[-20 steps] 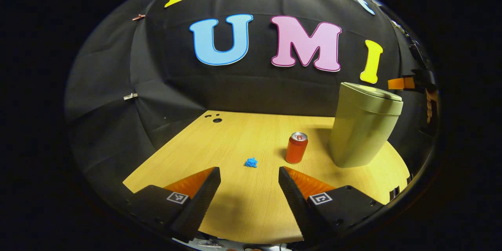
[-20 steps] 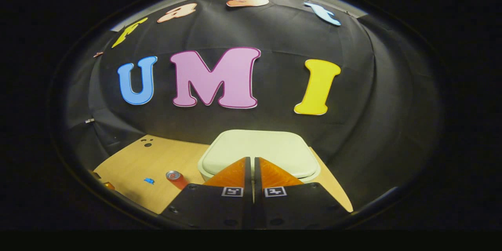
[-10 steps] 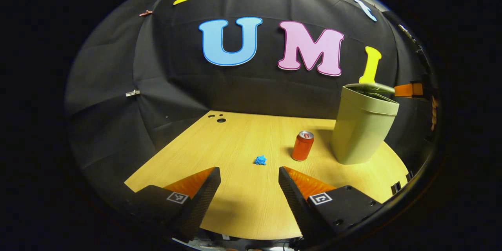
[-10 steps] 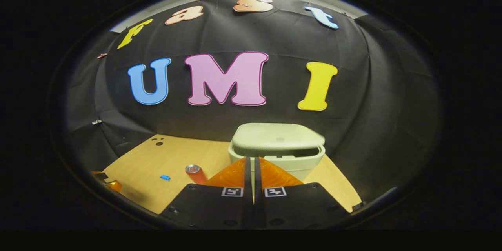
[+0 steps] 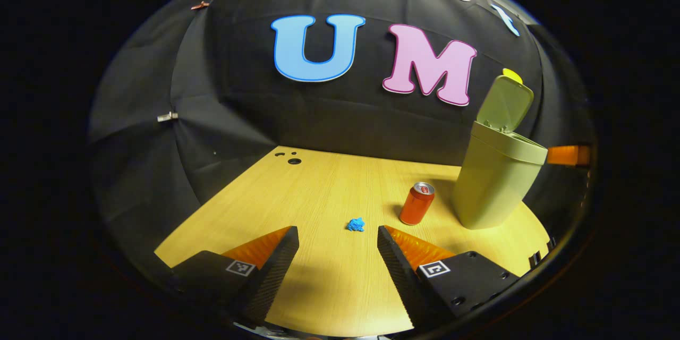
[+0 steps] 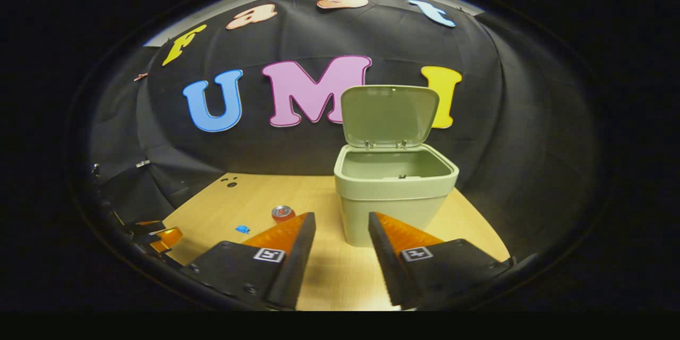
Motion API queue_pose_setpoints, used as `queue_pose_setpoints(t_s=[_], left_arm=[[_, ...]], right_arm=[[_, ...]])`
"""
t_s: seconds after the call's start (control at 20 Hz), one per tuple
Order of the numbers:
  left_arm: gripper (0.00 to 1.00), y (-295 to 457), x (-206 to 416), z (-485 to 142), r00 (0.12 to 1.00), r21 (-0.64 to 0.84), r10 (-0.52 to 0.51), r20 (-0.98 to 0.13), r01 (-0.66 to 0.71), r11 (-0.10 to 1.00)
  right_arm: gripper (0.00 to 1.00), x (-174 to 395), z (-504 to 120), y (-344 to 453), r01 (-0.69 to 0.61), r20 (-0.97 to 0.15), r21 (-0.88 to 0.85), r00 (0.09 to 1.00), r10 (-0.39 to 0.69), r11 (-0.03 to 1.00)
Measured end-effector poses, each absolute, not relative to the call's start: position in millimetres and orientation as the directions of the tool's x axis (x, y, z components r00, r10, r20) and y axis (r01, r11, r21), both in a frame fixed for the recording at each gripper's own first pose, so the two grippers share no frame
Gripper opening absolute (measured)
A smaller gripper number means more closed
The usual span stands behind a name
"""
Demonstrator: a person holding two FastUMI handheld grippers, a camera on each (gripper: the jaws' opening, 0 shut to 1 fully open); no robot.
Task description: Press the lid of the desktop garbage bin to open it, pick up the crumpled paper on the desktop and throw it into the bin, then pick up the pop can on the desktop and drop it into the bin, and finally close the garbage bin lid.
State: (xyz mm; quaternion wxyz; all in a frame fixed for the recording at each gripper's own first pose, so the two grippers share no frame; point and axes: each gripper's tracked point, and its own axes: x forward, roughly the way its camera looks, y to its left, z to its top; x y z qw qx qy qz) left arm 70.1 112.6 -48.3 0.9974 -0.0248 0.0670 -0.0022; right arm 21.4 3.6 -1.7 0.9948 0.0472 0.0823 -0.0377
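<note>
Left gripper (image 5: 338, 239) spread wide, held low over the table (image 5: 319, 191). Just beyond its fingertips, crumpled paper (image 5: 356, 224); farther right, can (image 5: 417, 203) upright, beside the bin (image 5: 496, 180). Right gripper (image 6: 340, 223) parted, empty, before the bin, lid (image 6: 389, 115) raised upright.

Light wooden tabletop (image 5: 329, 186), small dark holes (image 5: 291, 159) near its far corner, metal clip (image 5: 167, 116) on black cloth wall (image 5: 239, 101)

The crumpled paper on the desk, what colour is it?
Blue. The crumpled paper shows best in the left gripper view.
</note>
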Motion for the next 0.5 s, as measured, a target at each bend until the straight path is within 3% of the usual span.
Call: queue_pose_setpoints(t_s=[0.05, 0.15, 0.5], left_arm=[[0.96, 113, 82, -50, 0.990, -0.059, -0.011, -0.142, 0.002, 0.998], [0.96, 116, 106, -56, 0.986, -0.059, -0.006, -0.166, -0.004, 0.998], [0.96, 106, 183, -96, 0.960, -0.145, -0.025, -0.280, -0.016, 0.989]], right_arm=[[0.84, 25, -6, 4, 0.079, -0.176, 0.097, 0.982, -0.061, 0.992], [1.00, 29, -17, 5, 0.072, -0.206, 0.106, 0.977, -0.049, 0.992], [0.99, 42, -50, 8, 0.041, -0.298, 0.099, 0.955, -0.009, 0.994]])
